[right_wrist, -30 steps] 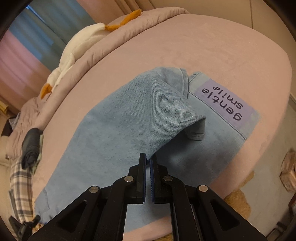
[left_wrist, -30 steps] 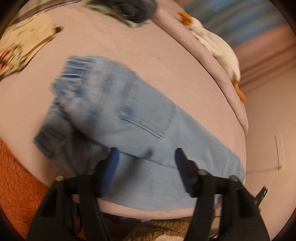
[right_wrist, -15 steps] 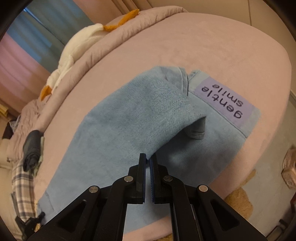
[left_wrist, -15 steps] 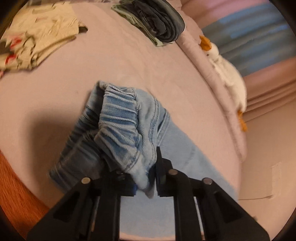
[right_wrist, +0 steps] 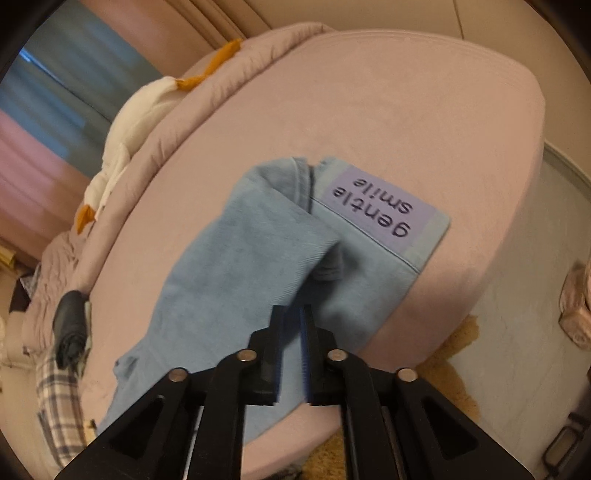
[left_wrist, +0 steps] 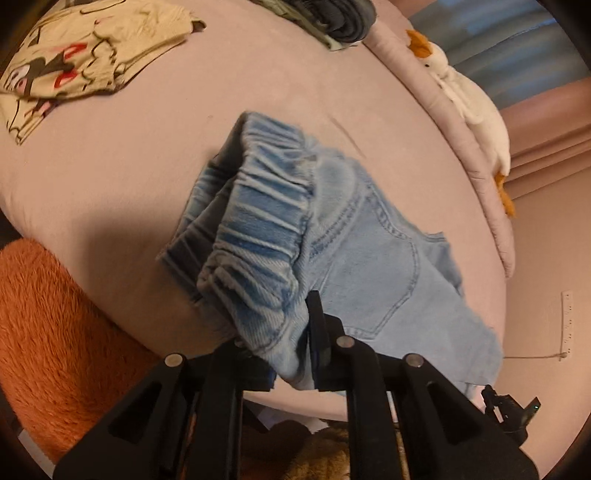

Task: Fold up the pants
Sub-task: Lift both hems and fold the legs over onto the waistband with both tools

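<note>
Denim jeans [left_wrist: 369,266] lie across a pink bed [left_wrist: 122,177], the fold only begun. Left gripper [left_wrist: 291,347] is clamped on the gathered elastic waistband [left_wrist: 258,221], lifted at 6 o'clock. Right gripper [right_wrist: 290,347] shows a narrow gap between its jaws; whether it grips the raised leg hem [right_wrist: 325,266] cannot be told. A lilac "gentle smile" patch [right_wrist: 384,206] sits at 1 o'clock. Bringing the ends together appears to remain. A printed garment [left_wrist: 74,62] at 10, dark folded clothes [left_wrist: 340,18] at 12 and a plush goose [left_wrist: 469,99] at 2 lie clear.
</note>
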{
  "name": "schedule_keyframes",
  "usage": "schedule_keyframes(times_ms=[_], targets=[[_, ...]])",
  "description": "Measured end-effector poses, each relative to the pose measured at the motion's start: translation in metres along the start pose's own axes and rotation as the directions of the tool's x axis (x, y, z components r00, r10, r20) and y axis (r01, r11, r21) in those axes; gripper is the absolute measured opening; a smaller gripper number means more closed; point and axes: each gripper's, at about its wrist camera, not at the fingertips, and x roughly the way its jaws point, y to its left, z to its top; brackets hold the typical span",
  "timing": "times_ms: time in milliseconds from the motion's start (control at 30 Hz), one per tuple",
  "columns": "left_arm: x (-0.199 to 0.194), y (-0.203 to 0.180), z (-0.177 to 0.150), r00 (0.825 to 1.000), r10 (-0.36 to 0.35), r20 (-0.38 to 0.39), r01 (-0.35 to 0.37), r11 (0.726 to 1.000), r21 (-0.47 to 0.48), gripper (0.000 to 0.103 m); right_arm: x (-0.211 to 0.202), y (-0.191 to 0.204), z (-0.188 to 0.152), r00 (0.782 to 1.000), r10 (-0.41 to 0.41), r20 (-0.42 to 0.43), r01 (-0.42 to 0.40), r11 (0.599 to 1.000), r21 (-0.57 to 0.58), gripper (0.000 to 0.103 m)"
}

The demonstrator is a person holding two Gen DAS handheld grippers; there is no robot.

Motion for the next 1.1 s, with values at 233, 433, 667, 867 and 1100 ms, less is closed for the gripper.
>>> schedule_keyframes(times_ms=[233, 433, 667, 867, 1100], targets=[[0.006, -0.001, 0.009, 1.0, 0.022, -0.014, -0.022, 1.0, 0.01, 0.017, 0.01, -0.023, 0.021, 0.988, 0.157, 0.005, -0.156, 0.98, 0.121, 0.053], [0.007, 0.003, 0.012, 1.0, 0.002, -0.027, -0.003, 1.0, -0.007, 0.017, 0.04, -0.014, 0.038, 0.937, 0.345, -0.063, -0.325, 0.922, 0.212, 0.053], [0.006, 0.0, 0.017, 1.0, 0.011, -0.015, -0.01, 1.0, 0.027, 0.016, 0.026, 0.006, 0.078, 0.936, 0.347, 0.057, -0.351, 0.917, 0.189, 0.028], [0.007, 0.001, 0.018, 1.0, 0.013, -0.023, -0.012, 0.999, 0.04, 0.016, -0.009, 0.027, 0.076, 0.963, 0.199, 0.181, -0.208, 0.978, 0.031, 0.007], [0.006, 0.009, 0.016, 0.999, 0.011, -0.047, -0.009, 0.999, 0.043, 0.017, 0.013, -0.007, 0.05, 0.989, -0.063, 0.134, 0.063, 0.998, 0.004, 0.006]])
